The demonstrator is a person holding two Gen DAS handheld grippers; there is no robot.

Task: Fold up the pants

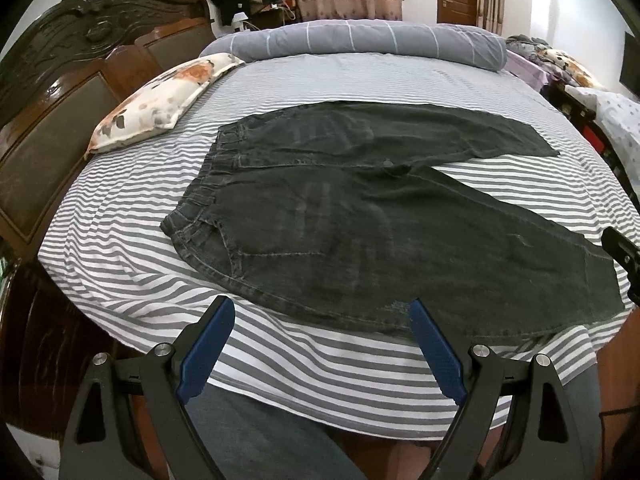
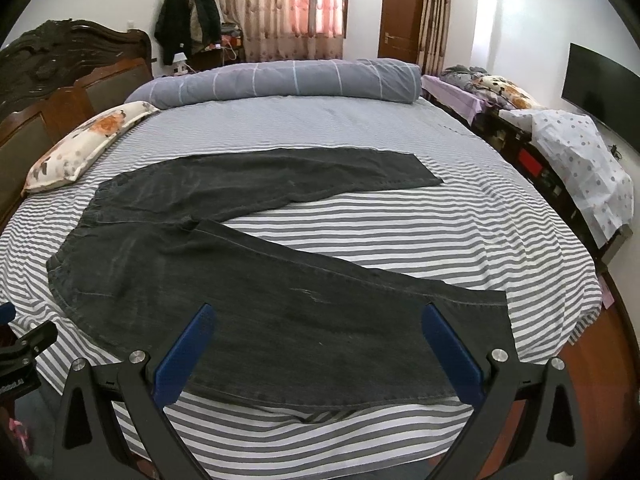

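Note:
Dark grey jeans (image 1: 360, 216) lie spread flat on the striped bed, waistband to the left and both legs splayed to the right; they also show in the right wrist view (image 2: 248, 280). My left gripper (image 1: 322, 316) is open and empty above the near edge of the seat and thigh. My right gripper (image 2: 318, 320) is open and empty above the lower part of the near leg, close to its hem. The right gripper's edge shows at the right of the left wrist view (image 1: 622, 254), and the left gripper's edge at the left of the right wrist view (image 2: 24, 344).
The striped sheet (image 1: 280, 360) covers the bed. A floral pillow (image 1: 160, 100) lies by the dark wooden headboard (image 1: 60, 92) on the left. A rolled grey duvet (image 2: 288, 80) lies along the far side. A cluttered bench (image 2: 560, 148) and a black screen (image 2: 604, 88) stand right.

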